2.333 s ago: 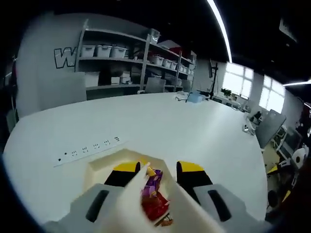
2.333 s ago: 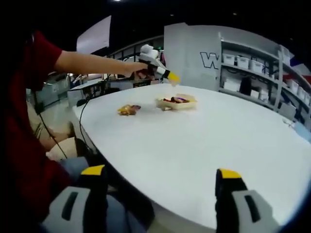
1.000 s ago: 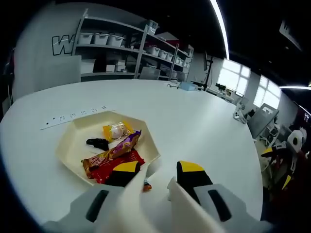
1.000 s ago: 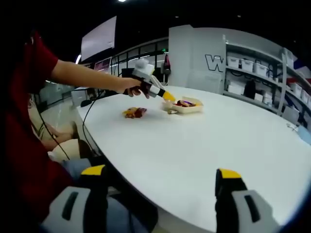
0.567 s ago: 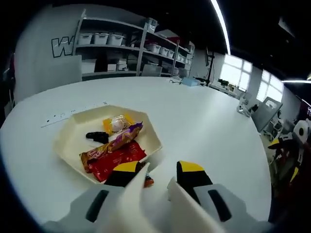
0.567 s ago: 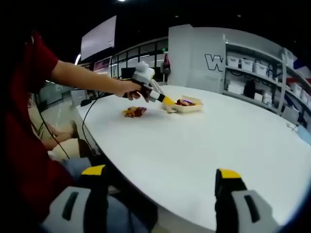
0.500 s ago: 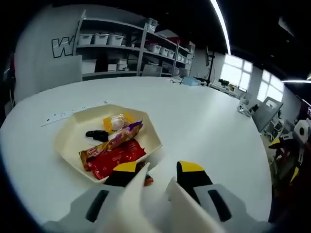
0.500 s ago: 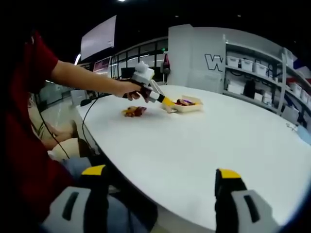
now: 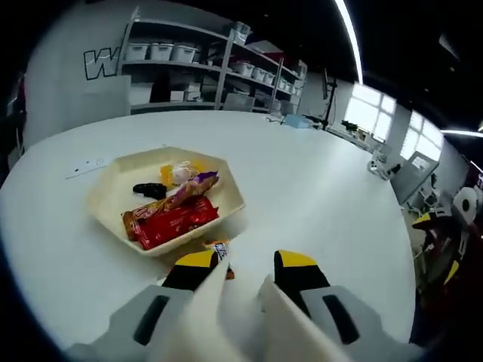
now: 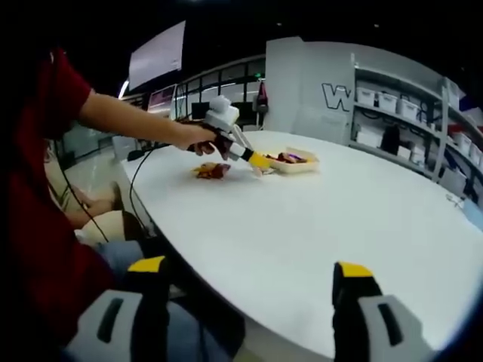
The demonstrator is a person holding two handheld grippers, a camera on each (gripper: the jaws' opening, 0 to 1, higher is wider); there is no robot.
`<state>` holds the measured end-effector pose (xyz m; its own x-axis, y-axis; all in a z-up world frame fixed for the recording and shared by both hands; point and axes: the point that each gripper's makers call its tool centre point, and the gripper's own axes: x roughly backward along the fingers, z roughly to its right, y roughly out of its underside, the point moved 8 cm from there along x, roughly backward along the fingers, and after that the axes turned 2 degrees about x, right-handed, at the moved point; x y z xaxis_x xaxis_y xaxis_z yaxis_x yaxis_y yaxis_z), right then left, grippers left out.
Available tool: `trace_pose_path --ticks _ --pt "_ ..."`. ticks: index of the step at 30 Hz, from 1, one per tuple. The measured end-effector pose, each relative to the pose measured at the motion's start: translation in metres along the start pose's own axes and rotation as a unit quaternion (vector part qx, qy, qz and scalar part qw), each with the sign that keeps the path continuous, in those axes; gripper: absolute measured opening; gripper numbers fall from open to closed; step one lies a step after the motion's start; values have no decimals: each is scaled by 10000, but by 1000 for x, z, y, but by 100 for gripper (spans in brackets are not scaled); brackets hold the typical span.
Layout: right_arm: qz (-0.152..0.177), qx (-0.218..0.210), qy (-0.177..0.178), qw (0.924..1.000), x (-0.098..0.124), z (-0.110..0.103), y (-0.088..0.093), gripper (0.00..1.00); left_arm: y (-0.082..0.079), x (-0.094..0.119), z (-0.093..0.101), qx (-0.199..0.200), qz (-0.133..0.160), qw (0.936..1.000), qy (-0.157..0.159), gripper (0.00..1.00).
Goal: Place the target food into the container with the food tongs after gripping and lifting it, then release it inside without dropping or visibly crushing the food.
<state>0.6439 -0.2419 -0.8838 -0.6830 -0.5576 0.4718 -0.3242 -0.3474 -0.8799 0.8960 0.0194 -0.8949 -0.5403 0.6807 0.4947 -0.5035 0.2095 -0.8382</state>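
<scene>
In the left gripper view, the left gripper (image 9: 241, 268) holds the white food tongs (image 9: 226, 317) between its jaws, the tong arms slightly parted with nothing between their tips. Just beyond the left tong tip a small orange snack packet (image 9: 220, 250) lies on the white table (image 9: 317, 196). Past it, ahead and to the left, sits the cream container (image 9: 230, 197) holding a red packet (image 9: 175, 223) and other wrapped snacks. In the right gripper view, the right gripper (image 10: 245, 283) hangs spread and empty over the table's near edge, with more snacks (image 10: 211, 170) far ahead beside the person's hand (image 10: 198, 139)
</scene>
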Motion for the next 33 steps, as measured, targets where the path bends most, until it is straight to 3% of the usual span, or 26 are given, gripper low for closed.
trace_pose_path --ticks 10,14,23,30,33 --pt "5 79 -92 9999 -3 -5 -4 88 18 30 5 329 42 9994 123 27" --pt "-4 94 -96 9999 -5 -6 -6 88 13 38 2 303 317 9990 6 27" --pt "26 102 -118 9999 -7 -10 -10 89 8 29 -6 389 473 9978 -259 28" --pt "0 24 -80 10000 -5 -10 -7 88 18 15 -13 547 334 9968 -486 28" --pt "81 -37 -96 9999 -3 -10 -8 88 18 17 -16 859 377 9945 -469 28"
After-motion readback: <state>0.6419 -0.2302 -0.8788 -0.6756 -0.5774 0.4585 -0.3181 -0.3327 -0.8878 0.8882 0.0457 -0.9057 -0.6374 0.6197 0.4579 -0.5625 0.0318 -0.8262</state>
